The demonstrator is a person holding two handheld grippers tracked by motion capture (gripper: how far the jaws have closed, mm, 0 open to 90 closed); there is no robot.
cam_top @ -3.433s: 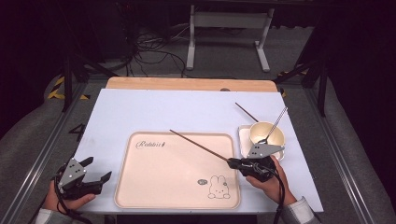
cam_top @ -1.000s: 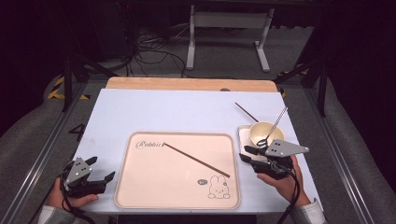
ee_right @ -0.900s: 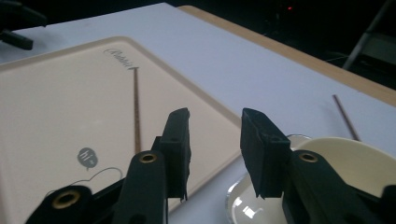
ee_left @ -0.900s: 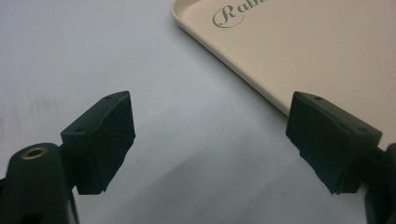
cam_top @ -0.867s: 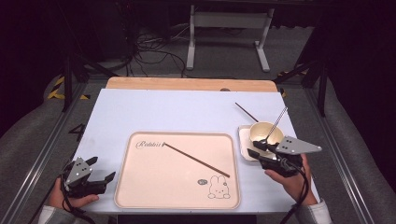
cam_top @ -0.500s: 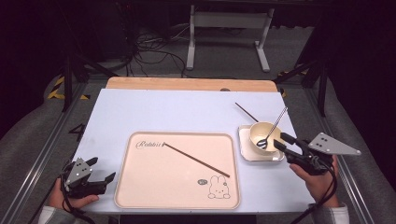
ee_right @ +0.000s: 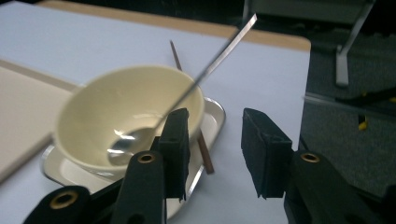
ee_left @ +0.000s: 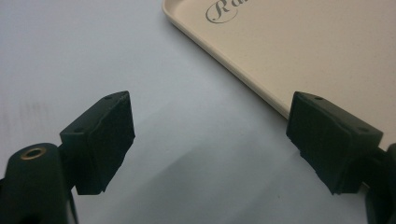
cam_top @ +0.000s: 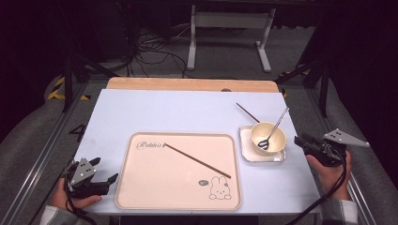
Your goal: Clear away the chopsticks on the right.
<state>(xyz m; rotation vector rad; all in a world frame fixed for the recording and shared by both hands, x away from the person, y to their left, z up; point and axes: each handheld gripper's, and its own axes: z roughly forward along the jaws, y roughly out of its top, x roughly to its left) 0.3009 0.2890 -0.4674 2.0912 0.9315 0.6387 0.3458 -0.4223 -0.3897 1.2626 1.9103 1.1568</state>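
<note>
A dark chopstick (cam_top: 197,161) lies slantwise on the beige rabbit tray (cam_top: 141,187). To the right, a cream bowl (cam_top: 274,132) (ee_right: 121,107) with a metal spoon (cam_top: 272,131) (ee_right: 140,137) in it stands on a small white plate (cam_top: 248,152) (ee_right: 205,116). A second chopstick (cam_top: 247,112) (ee_right: 204,154) lies behind the bowl, its near end at the plate's rim. My right gripper (cam_top: 300,141) (ee_right: 215,140) is open and holds nothing, just right of the plate. My left gripper (cam_top: 105,171) (ee_left: 210,126) is wide open over the table, by the tray's (ee_left: 299,51) front left corner.
The white tabletop (cam_top: 178,112) has a wooden strip along its far edge. Metal rails run down both sides of the table. A stand and cables lie on the dark floor behind.
The right gripper let go of the chopstick, which now lies on the tray, and moved right past the plate to the table's right side. The left gripper has hardly moved.
</note>
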